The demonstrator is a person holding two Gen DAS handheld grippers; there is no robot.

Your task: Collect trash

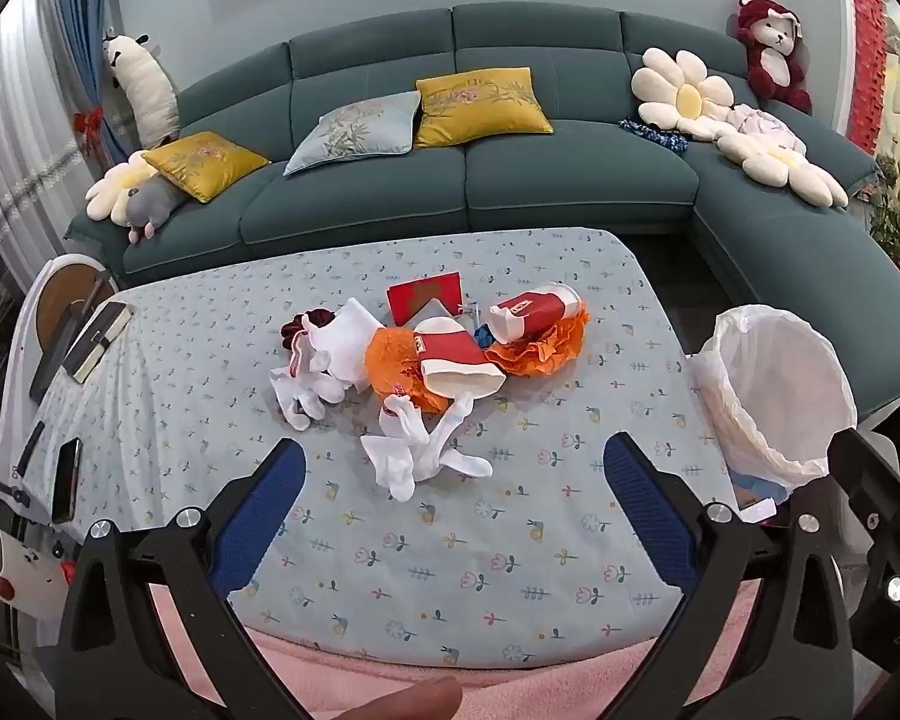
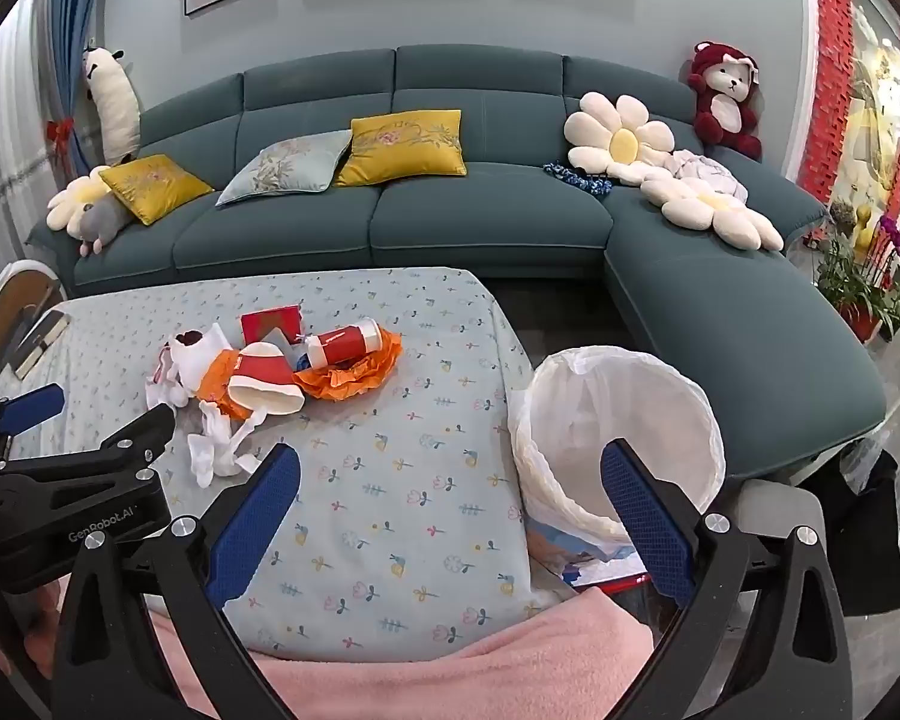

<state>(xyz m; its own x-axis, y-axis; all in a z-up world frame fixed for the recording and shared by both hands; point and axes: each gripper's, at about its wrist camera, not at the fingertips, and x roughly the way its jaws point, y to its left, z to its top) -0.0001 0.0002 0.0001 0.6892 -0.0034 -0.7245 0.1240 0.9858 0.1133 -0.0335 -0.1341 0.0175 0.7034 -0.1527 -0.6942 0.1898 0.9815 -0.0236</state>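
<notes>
Left wrist view: left gripper (image 1: pixel 455 468) jaws wide apart, holding nothing, above floral-clothed counter (image 1: pixel 570 570), trash pile (image 1: pixel 444 360) of cups, orange wrappers, white tissue mid-counter, lined bin (image 1: pixel 774 390) at right edge; right wrist view: right gripper (image 2: pixel 450 474) jaws apart, empty, bin (image 2: pixel 618 438) ahead, trash pile (image 2: pixel 276 372) far left.

Teal sofa (image 1: pixel 510 180), flower-print pale-blue tablecloth (image 1: pixel 450 528), red-and-white cups (image 1: pixel 456 360), orange paper (image 1: pixel 540 354), white bin liner (image 1: pixel 774 384).

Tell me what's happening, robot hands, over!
Left gripper open, empty. Right gripper open, empty. Trash pile untouched on table; bin waiting at its right edge. Nothing blocking.
</notes>
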